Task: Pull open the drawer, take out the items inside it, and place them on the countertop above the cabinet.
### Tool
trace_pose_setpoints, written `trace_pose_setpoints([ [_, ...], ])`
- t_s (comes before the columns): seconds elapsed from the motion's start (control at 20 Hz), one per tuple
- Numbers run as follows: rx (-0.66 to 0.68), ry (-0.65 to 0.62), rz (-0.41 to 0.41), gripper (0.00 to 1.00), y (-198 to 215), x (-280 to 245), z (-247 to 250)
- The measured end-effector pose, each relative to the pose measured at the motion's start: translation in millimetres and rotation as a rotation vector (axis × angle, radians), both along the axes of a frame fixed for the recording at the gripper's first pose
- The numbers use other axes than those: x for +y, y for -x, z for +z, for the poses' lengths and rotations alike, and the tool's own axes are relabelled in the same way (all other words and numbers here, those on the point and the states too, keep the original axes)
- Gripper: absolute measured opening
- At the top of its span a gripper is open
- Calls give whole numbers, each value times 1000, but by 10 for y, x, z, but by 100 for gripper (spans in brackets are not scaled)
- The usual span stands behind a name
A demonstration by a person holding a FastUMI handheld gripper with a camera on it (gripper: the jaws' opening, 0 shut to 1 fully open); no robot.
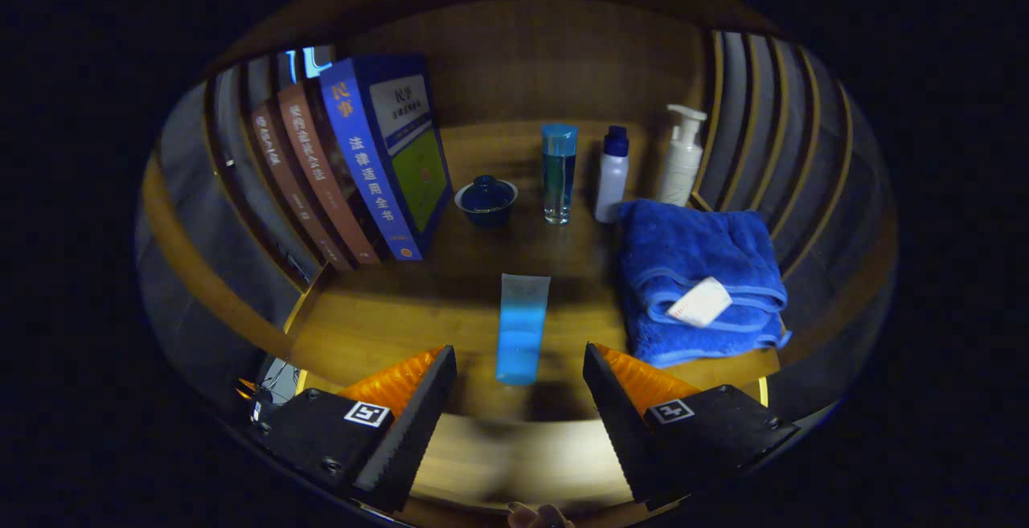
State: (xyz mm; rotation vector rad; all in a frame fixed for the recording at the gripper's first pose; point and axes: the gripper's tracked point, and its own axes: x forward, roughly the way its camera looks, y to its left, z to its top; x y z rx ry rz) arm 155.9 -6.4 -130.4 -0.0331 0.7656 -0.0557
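Observation:
My gripper [519,359] is open above the front of a wooden countertop [378,319]. A blue tube [521,327] lies flat on the wood, its near end just ahead of and between my fingertips, with neither finger touching it. A folded blue towel [699,279] with a white tag lies right of the tube, just beyond my right finger. I do not make out a drawer here.
Several books [362,166] lean at the back left. A dark blue lidded cup [486,200], a clear blue bottle [558,174], a white bottle with a blue cap [612,176] and a white pump bottle [682,157] stand in a row at the back. Slatted walls [764,126] flank both sides. Fingers of a person's hand [534,517] show below the gripper.

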Motion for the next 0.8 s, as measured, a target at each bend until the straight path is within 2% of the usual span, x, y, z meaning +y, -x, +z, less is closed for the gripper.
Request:
trace_pose_setpoints([
  [0.4, -305, -31, 9, 100, 1124, 99, 585],
  [0.6, -386, -34, -4, 100, 1708, 64, 517],
  [0.8, -425, -36, -65, 100, 2190, -51, 288],
])
